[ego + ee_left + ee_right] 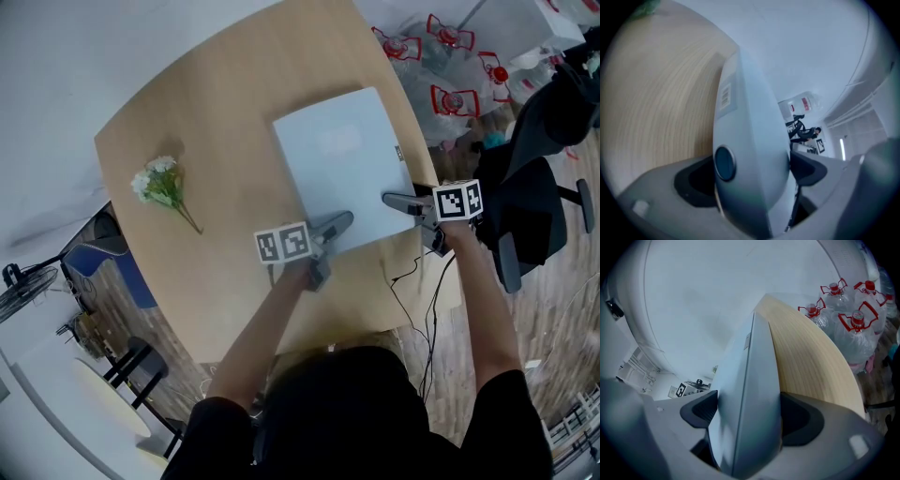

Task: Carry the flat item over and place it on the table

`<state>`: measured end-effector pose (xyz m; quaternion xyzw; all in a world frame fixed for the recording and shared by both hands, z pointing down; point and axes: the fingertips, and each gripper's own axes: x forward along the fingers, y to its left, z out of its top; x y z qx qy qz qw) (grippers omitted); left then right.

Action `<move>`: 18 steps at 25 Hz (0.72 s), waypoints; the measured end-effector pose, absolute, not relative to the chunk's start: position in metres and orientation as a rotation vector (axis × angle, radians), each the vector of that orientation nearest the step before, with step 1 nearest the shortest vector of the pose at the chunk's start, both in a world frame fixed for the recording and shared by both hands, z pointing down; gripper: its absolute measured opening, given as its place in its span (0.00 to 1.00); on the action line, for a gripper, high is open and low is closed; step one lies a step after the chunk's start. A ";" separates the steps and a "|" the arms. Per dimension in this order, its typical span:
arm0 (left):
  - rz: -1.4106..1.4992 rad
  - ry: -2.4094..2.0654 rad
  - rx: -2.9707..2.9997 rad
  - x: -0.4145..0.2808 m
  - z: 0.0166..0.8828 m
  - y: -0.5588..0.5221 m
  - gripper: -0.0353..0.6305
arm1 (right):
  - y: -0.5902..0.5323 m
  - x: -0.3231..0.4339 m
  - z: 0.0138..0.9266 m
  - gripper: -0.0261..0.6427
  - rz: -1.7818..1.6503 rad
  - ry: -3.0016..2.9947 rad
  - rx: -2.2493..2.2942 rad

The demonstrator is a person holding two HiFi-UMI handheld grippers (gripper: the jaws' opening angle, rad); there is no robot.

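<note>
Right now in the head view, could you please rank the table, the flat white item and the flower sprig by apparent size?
Largest: table.
Then: flat white item.
Smallest: flower sprig.
All lie at similar depth.

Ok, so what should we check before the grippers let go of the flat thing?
1. Flat item resting on the table: ok.
2. No corner hanging over the table's edge: ok.
3. Flowers out of the way: ok, apart on the left.
4. Left hand-held gripper loosened: ok, jaws wide around the near edge.
5. Right hand-held gripper loosened: not ok, its pads press on the item.
</note>
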<state>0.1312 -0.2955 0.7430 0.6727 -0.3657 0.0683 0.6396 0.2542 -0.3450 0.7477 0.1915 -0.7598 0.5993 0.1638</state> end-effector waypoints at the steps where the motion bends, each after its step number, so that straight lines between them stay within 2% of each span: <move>1: 0.174 -0.860 1.531 0.128 0.744 -0.294 0.77 | -0.345 0.254 0.748 0.67 1.706 -2.164 0.549; 6: 0.260 -1.010 1.537 0.111 0.747 -0.292 0.77 | -0.345 0.256 0.750 0.63 1.652 -2.159 0.568; 13: 0.299 -0.913 1.557 0.112 0.750 -0.278 0.74 | -0.343 0.255 0.749 0.65 1.615 -2.159 0.622; 16: 0.332 -0.918 1.572 0.114 0.753 -0.271 0.73 | -0.341 0.260 0.740 0.69 1.526 -2.181 0.656; 18: 0.317 -0.927 1.576 0.114 0.751 -0.272 0.73 | -0.344 0.266 0.729 0.68 1.470 -2.216 0.681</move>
